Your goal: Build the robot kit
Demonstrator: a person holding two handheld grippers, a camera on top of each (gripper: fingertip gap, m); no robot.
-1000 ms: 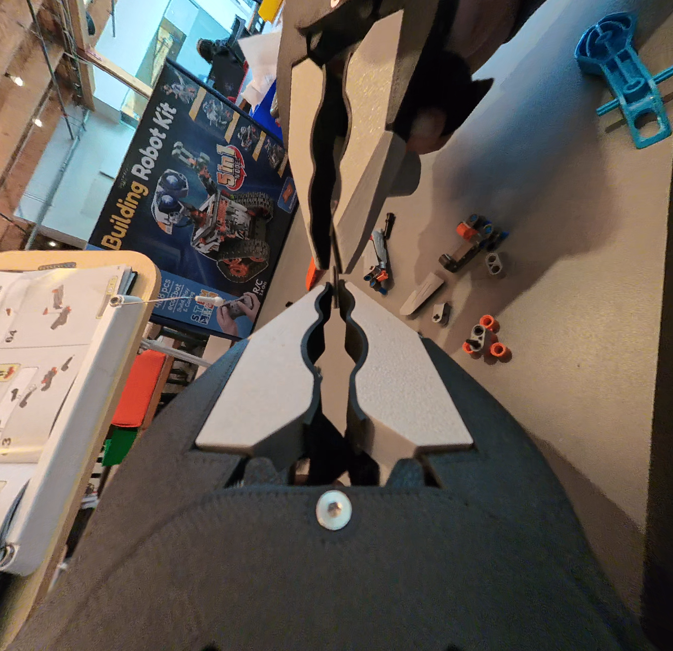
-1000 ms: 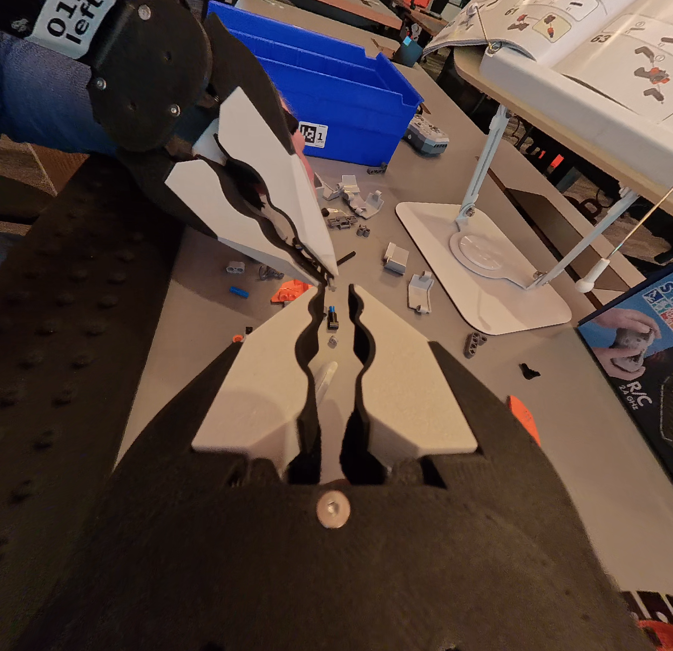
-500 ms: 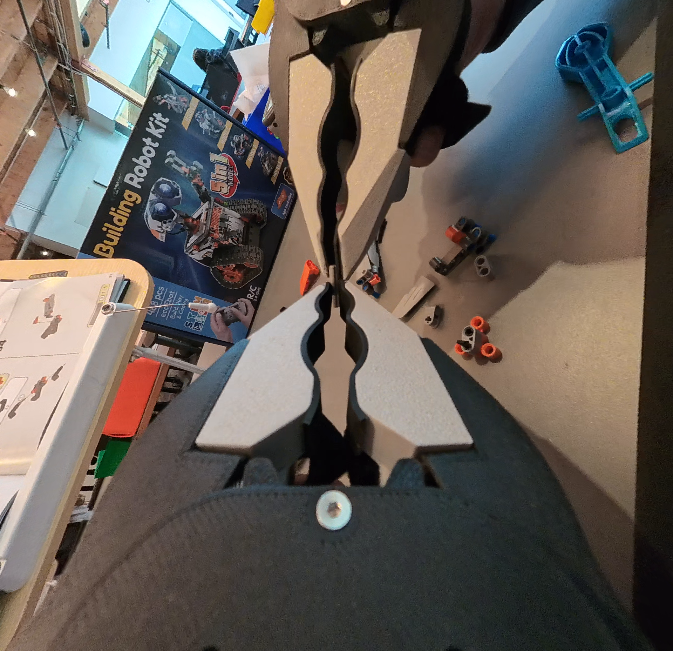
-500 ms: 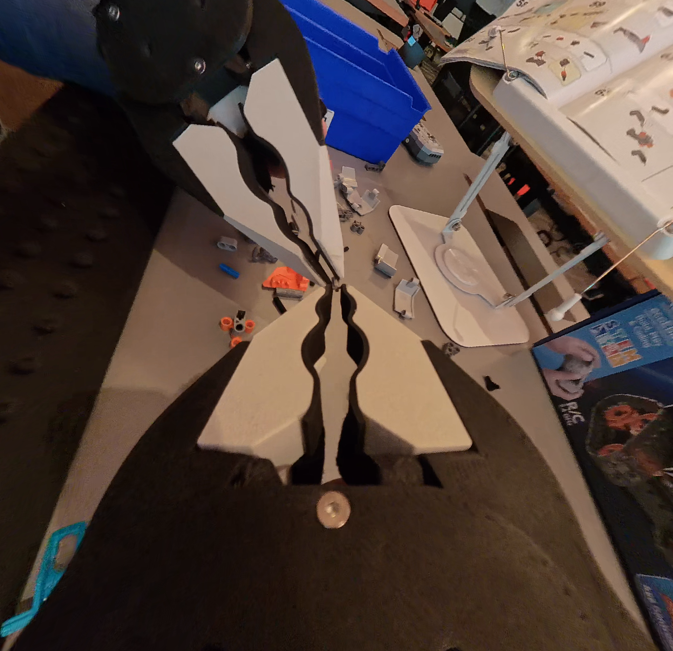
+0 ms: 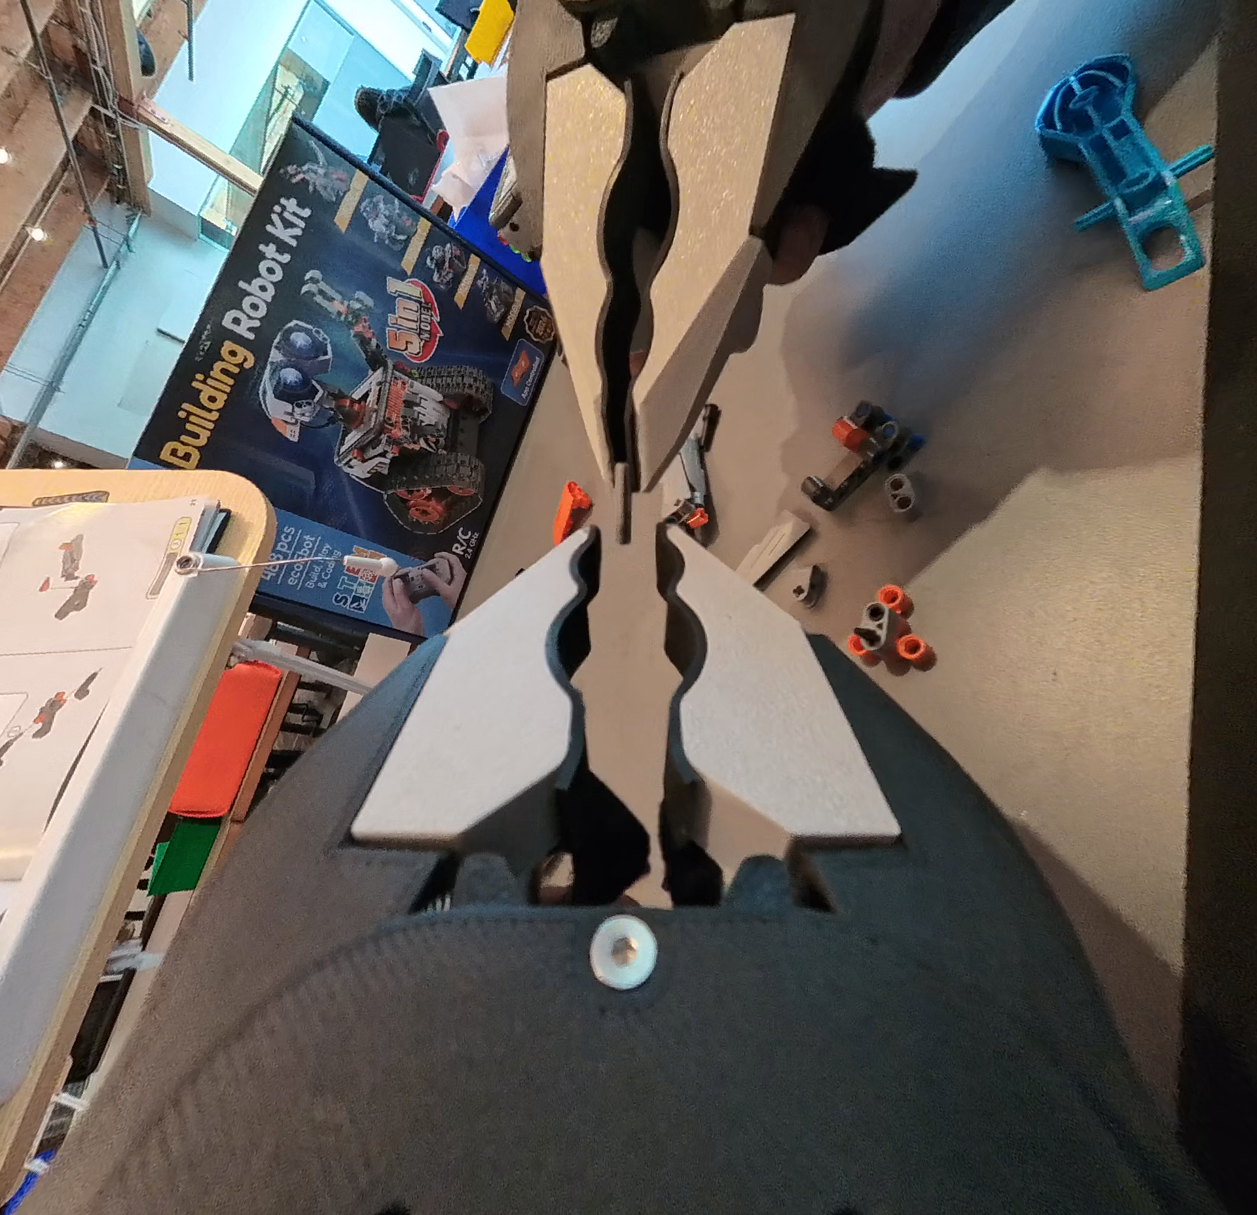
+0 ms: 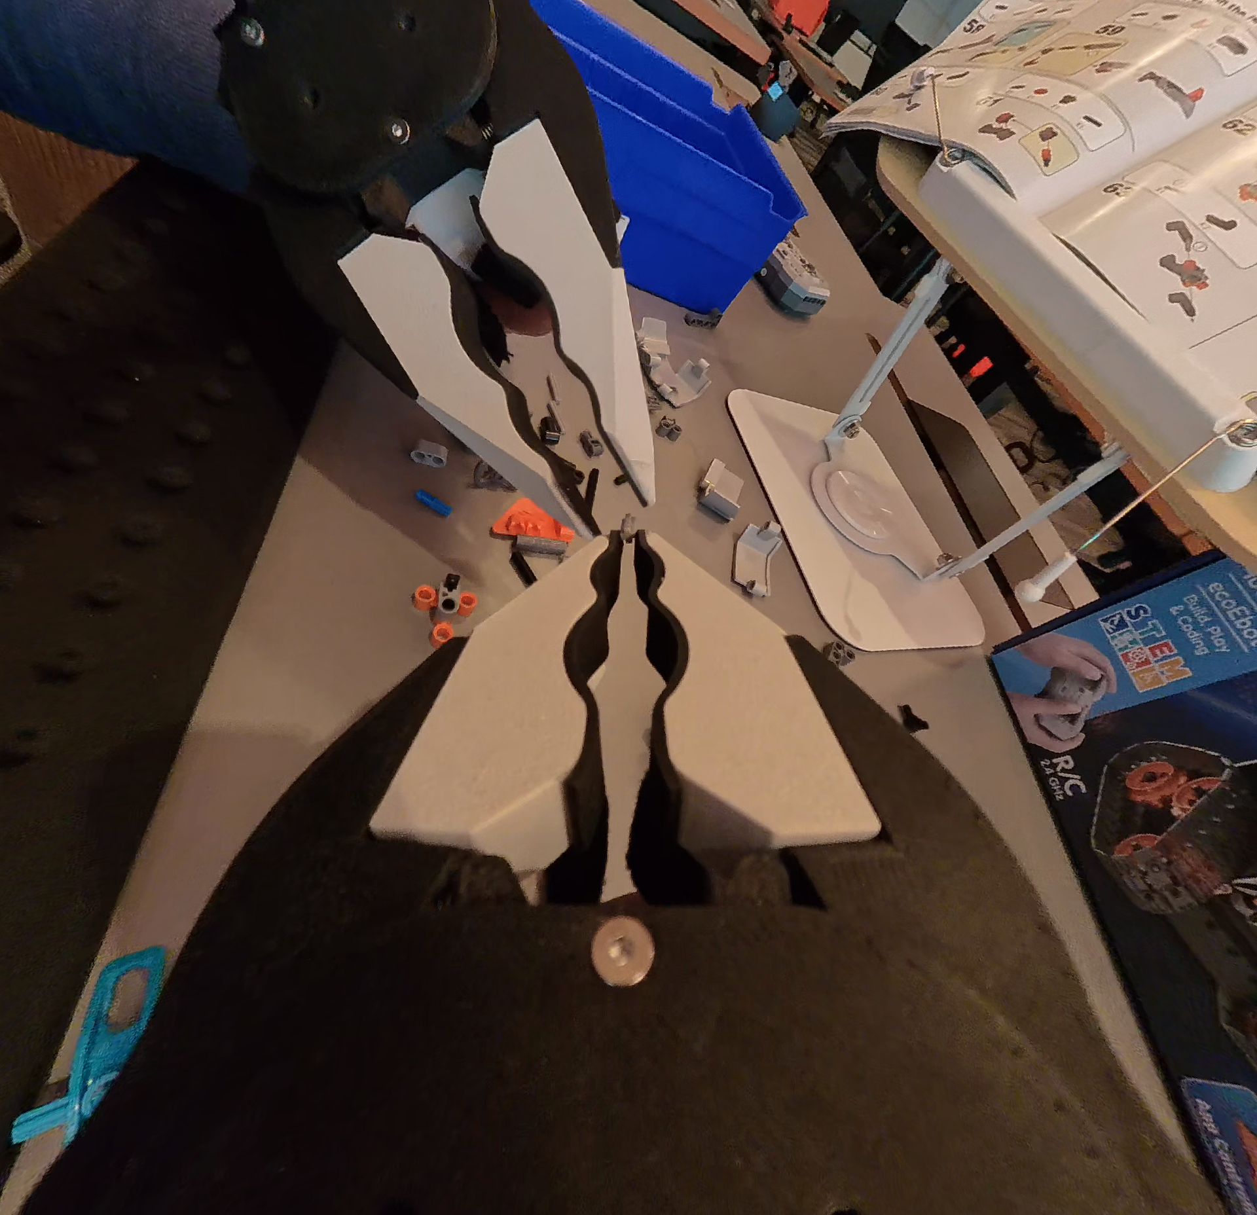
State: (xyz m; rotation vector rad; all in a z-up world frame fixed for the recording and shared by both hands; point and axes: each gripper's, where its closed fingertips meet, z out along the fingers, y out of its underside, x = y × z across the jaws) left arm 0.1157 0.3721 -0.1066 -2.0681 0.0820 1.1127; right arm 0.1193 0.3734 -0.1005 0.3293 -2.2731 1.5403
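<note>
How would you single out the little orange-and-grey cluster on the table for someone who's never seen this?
Start at the white stand base on the grey table, then cross left past the right gripper. The cluster lies alone just left of that gripper's body: one small grey connector ringed by three orange bushes. The nearby orange triangular plate is flat and solid.

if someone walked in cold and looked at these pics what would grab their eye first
Probably the two grippers meeting tip to tip above the grey table: the right gripper is shut on a small grey pin, while the left gripper stands open just short of it. Next, the bright blue bin at the table's far end, and the white stand holding an open instruction booklet on the right.
</note>
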